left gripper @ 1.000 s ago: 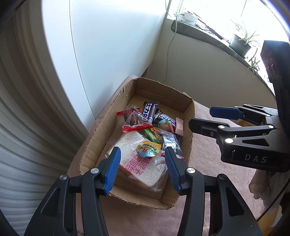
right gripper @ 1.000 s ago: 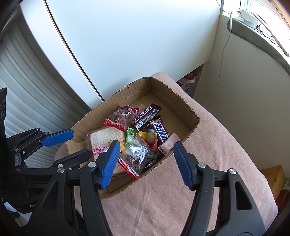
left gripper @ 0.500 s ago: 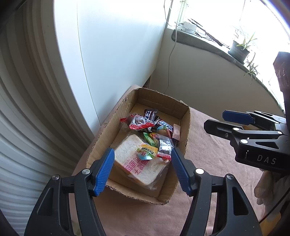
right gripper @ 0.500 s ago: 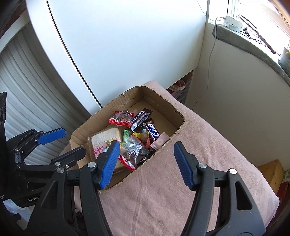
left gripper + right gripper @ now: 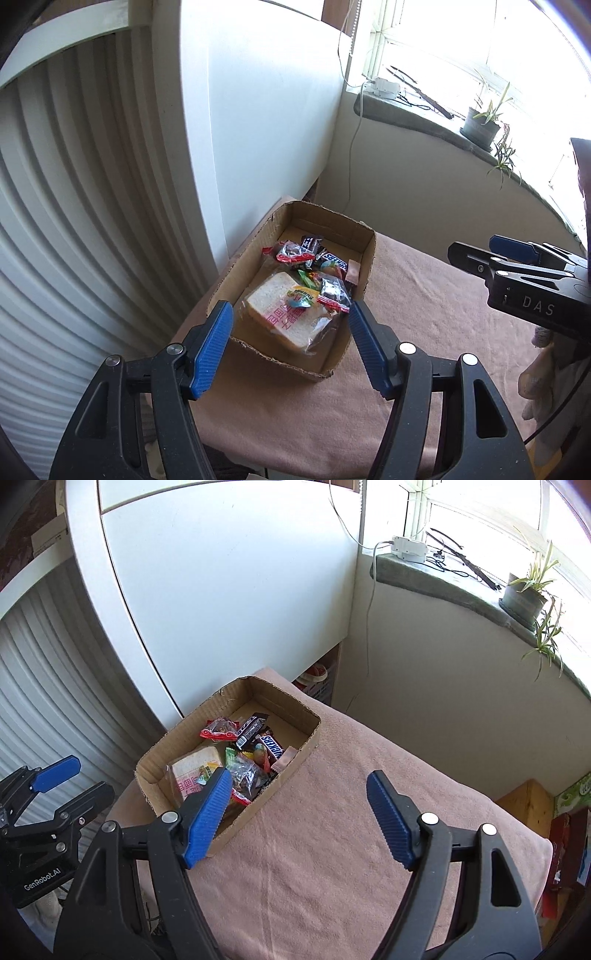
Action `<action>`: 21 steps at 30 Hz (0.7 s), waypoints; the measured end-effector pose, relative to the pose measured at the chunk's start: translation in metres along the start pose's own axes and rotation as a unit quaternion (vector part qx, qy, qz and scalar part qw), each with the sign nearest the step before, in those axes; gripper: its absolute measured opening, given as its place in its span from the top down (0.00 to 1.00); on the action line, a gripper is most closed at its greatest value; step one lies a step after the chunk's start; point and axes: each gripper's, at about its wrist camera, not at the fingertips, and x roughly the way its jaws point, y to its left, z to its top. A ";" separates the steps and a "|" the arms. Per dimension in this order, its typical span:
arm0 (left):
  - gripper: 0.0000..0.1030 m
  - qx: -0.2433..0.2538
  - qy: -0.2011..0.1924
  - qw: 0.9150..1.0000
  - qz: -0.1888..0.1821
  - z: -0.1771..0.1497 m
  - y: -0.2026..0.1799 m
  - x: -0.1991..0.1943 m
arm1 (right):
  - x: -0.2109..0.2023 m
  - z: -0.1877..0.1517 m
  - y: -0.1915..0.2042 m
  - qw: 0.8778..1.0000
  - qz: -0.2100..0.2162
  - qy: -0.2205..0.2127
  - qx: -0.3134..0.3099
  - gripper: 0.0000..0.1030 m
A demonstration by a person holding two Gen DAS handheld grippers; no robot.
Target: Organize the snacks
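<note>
A cardboard box (image 5: 365, 254) (image 5: 295, 753) sits on a pink cloth-covered table (image 5: 417, 306) (image 5: 332, 849). It holds a bagged bread slice (image 5: 284, 317) (image 5: 192, 771), a Snickers bar (image 5: 334, 263) (image 5: 271, 747), another chocolate bar (image 5: 251, 729), red-edged clear packets (image 5: 291, 253) (image 5: 219, 729) and other small sweets. My left gripper (image 5: 291, 347) is open and empty, held back above the box's near end. My right gripper (image 5: 299, 819) is open and empty, above the cloth right of the box. Each gripper shows in the other's view.
A white cabinet (image 5: 229, 590) and ribbed shutter (image 5: 74, 221) stand behind the box. A window sill (image 5: 461, 587) with a potted plant (image 5: 524, 594) and a cable lies far right. A wooden box (image 5: 524, 805) and cartons sit beyond the table's right edge.
Both grippers have pulled back and up from the box, which now looks smaller and farther. Both stay open and empty. The snacks have not moved.
</note>
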 end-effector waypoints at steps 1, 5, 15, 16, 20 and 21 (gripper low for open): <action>0.37 -0.002 0.000 1.000 0.001 -0.001 -0.001 -0.003 | -0.004 -0.001 -0.001 1.000 0.002 -0.001 0.005 0.24; 0.36 -0.004 -0.003 1.000 0.006 -0.002 -0.005 -0.013 | -0.020 -0.006 -0.004 1.000 0.003 -0.009 0.009 0.24; 0.36 -0.007 -0.014 1.000 0.014 0.000 -0.011 -0.022 | -0.035 -0.007 -0.001 1.000 0.002 -0.026 0.005 0.15; 0.36 -0.007 -0.015 1.000 0.017 0.000 -0.011 -0.022 | -0.036 -0.007 -0.001 1.000 0.002 -0.028 0.004 0.15; 0.36 -0.010 -0.015 1.000 0.021 0.000 -0.011 -0.022 | -0.034 -0.009 0.001 1.000 0.004 -0.026 0.004 0.15; 0.36 -0.010 -0.015 1.000 0.021 0.000 -0.011 -0.023 | -0.034 -0.009 0.001 1.000 0.004 -0.025 0.004 0.15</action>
